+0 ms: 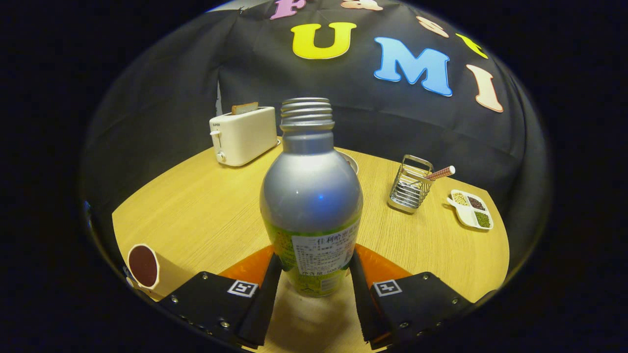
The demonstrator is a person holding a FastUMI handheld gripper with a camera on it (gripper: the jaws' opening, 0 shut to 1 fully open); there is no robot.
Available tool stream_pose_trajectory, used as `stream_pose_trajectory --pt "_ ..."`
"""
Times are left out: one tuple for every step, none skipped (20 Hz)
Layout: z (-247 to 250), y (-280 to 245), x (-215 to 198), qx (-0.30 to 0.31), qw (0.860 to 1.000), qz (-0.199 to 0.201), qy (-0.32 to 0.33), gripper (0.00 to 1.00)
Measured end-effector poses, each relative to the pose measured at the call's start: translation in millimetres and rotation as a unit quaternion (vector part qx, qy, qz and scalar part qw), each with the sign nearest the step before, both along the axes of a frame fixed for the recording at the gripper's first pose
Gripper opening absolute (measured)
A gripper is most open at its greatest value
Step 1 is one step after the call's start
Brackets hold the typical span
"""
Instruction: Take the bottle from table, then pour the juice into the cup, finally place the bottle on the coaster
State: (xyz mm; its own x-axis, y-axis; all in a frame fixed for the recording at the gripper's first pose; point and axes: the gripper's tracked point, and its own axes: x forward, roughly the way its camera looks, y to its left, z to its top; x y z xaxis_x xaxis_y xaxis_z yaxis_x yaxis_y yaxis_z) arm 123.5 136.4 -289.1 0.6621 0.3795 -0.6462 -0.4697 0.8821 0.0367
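Note:
A silver metal bottle (311, 196) with a threaded, capless neck and a green label stands upright between my fingers. My gripper (314, 257) is shut on the bottle, with both fingers pressing on its lower sides. An orange coaster (385, 268) lies on the table just behind the fingers, showing on either side of the bottle's base. I cannot tell whether the base touches it. A white paper cup (143, 267) holding dark juice stands beside the left finger.
On the round wooden table (196, 206) a white toaster (244, 135) with a slice of bread in it stands far left. A wire holder (410, 189) with a striped straw and a divided dish (471, 210) of beans sit on the right. A bowl rim (351, 162) shows behind the bottle.

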Motion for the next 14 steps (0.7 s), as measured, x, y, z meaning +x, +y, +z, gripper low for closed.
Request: stream_pose_trajectory --pt "-2 -2 8 -0.006 1.0 -0.003 -0.013 0.71" --pt "-3 -2 13 -0.011 1.0 -0.006 -0.027 0.72" --pt "-4 -2 19 -0.015 0.999 -0.01 -0.037 0.72" --pt "-7 0 23 -0.012 0.999 -0.013 -0.043 0.72" --pt "-8 4 26 -0.004 0.999 -0.014 -0.044 0.72" --pt "-11 5 30 -0.002 0.999 -0.016 -0.046 0.73" --pt "-12 5 34 -0.001 0.999 -0.019 -0.048 0.73" --pt "-14 7 35 0.003 0.999 -0.02 -0.048 0.73" --pt "-15 10 37 0.007 0.999 -0.02 -0.046 0.74" --pt "-19 12 37 0.009 0.999 -0.021 -0.044 0.75" --pt "-20 9 39 0.007 0.999 -0.023 -0.045 0.75" --pt "-22 9 41 0.006 0.999 -0.027 -0.046 0.75" --pt "-22 8 43 0.009 0.998 -0.032 -0.047 0.75" --pt "-23 7 44 0.011 0.998 -0.035 -0.048 0.76"
